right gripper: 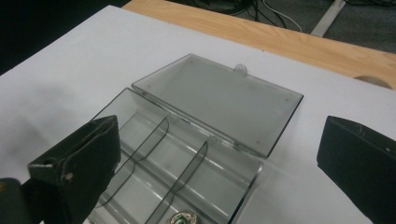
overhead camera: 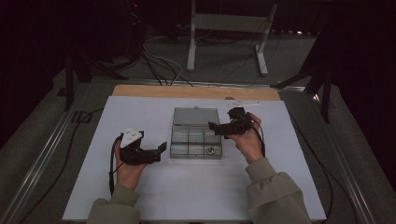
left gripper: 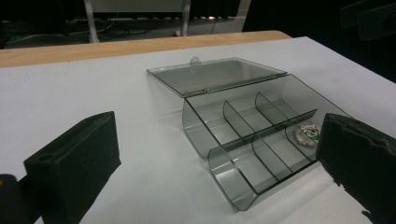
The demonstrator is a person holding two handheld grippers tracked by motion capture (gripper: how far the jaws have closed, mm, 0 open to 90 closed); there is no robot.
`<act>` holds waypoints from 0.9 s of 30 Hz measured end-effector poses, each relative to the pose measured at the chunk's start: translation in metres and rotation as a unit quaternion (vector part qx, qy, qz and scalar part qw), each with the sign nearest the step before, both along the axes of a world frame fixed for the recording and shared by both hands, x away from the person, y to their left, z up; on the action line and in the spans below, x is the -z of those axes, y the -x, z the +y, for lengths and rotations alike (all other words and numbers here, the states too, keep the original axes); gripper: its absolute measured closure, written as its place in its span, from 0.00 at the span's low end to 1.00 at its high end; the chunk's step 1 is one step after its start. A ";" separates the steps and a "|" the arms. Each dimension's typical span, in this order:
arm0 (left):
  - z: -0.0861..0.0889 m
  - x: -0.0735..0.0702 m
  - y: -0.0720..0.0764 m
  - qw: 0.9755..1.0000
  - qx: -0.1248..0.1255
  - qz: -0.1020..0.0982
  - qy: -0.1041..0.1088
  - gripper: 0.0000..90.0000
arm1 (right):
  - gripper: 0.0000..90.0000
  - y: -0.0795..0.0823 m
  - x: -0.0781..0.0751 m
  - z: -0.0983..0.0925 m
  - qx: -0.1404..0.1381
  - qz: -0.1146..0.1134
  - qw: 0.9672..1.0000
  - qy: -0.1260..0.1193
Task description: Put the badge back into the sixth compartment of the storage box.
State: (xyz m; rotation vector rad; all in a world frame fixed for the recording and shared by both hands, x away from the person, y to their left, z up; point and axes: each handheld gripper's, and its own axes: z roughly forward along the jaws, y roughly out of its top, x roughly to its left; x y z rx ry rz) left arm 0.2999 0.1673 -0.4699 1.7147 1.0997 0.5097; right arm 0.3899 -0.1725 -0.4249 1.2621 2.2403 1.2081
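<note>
Dim room, dark floor with cables and a metal stand behind; white desk [overhead camera: 140, 116] with a wooden strip along its far edge

Item 1: clear compartment box [overhead camera: 196, 140], smoky transparent plastic, lying near the middle of the desk, a little toward the far edge. Lid [overhead camera: 196, 116] swung fully open and lying flat on the far side, joined by a hinge along the back wall; small round tab [left gripper: 195, 60] on the lid's free edge. Tray split by thin dividers into two rows of cells.

Item 2: small round object [overhead camera: 211, 150], metallic and greenish, in the near-row cell at the right end; too small to name.

Handling, judged: box light, rigid, thin-walled, smooth and likely slippery; dividers and hinge look like the weak parts. Best hold is the lid's free edge at the tab for closing, or an outer side wall of the tray to steady it. May skid on the smooth desk if pushed from one side.

Left claw [overhead camera: 161, 148]: released, jaws wide apart, holding nothing, just beside the box's near left corner.

Right claw [overhead camera: 213, 126]: released, jaws wide apart, holding nothing, hovering over the box's right side
</note>
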 end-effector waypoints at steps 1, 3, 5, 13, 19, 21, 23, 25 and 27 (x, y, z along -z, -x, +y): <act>0.000 0.000 0.000 1.000 -0.001 0.000 0.000 0.00 | 0.00 -0.001 -0.001 0.000 0.001 -0.002 1.000 0.000; 0.000 0.000 0.000 1.000 -0.001 -0.001 0.001 0.00 | 0.00 -0.003 -0.002 0.000 0.002 -0.004 1.000 0.000; 0.000 0.000 0.000 1.000 -0.001 -0.001 -0.002 0.00 | 0.00 -0.005 -0.004 0.001 0.005 -0.006 1.000 0.000; -0.003 0.003 -0.002 1.000 -0.001 0.001 -0.004 0.00 | 0.00 -0.013 -0.008 0.003 0.007 -0.010 1.000 0.005; -0.005 0.006 -0.003 1.000 -0.004 0.005 -0.007 0.00 | 0.00 -0.019 -0.007 0.004 0.014 -0.012 1.000 -0.004; -0.005 0.006 -0.004 1.000 -0.005 0.005 -0.007 0.00 | 0.00 -0.020 -0.007 0.004 0.016 -0.013 1.000 -0.004; -0.006 0.007 -0.004 1.000 -0.006 0.005 -0.006 0.00 | 0.00 -0.023 -0.008 0.005 0.018 -0.015 1.000 -0.005; -0.007 0.008 -0.005 1.000 -0.006 0.005 -0.007 0.00 | 0.00 -0.026 -0.007 0.006 0.020 -0.017 1.000 -0.004; -0.008 0.009 -0.005 1.000 -0.005 0.006 -0.008 0.00 | 0.00 -0.028 -0.007 0.007 0.021 -0.018 1.000 -0.004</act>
